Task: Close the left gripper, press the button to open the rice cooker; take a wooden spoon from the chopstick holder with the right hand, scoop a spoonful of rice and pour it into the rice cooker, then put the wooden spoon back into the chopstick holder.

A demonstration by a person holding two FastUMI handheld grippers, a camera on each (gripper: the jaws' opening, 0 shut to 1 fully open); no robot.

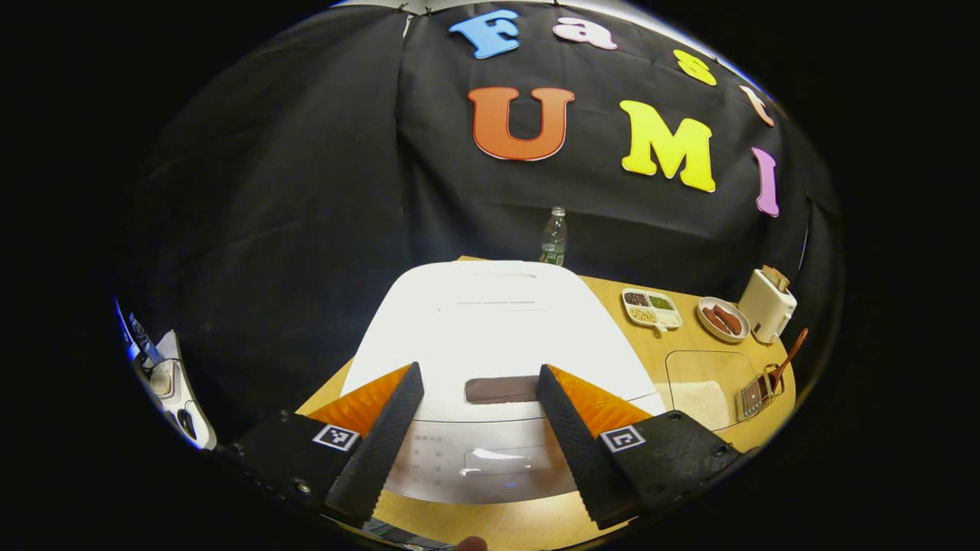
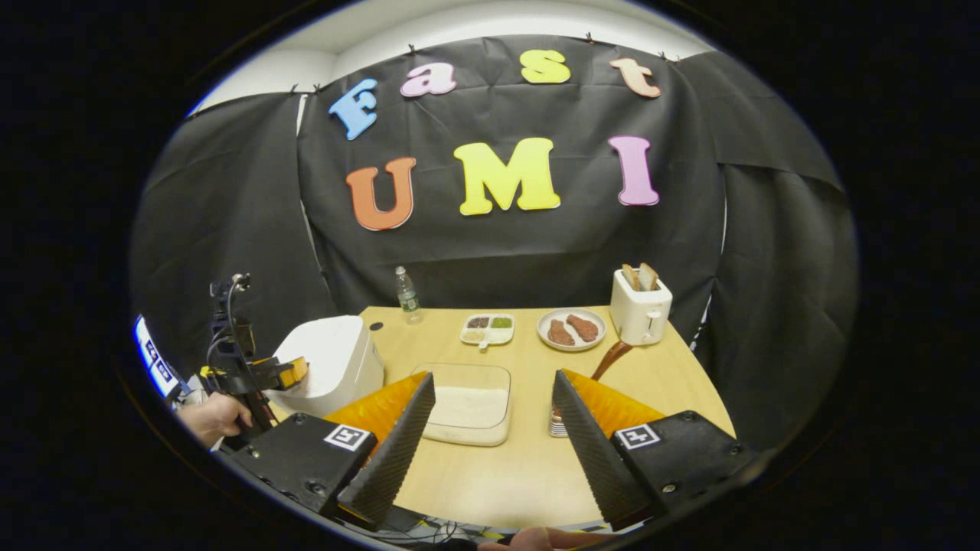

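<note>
A white rice cooker with its lid down sits right in front of my left gripper, which is open. Its dark button lies between the fingertips, below them. In the right gripper view the same cooker stands at the table's left, with the left gripper and a hand above its front. My right gripper is open over the near table edge. Behind it stands a clear container of rice. A wooden spoon leans in the wire chopstick holder, partly hidden by the right finger.
On the wooden table at the back stand a water bottle, a divided dish of grains, a plate with brown food and a white toaster with bread. Cables lie at the near edge.
</note>
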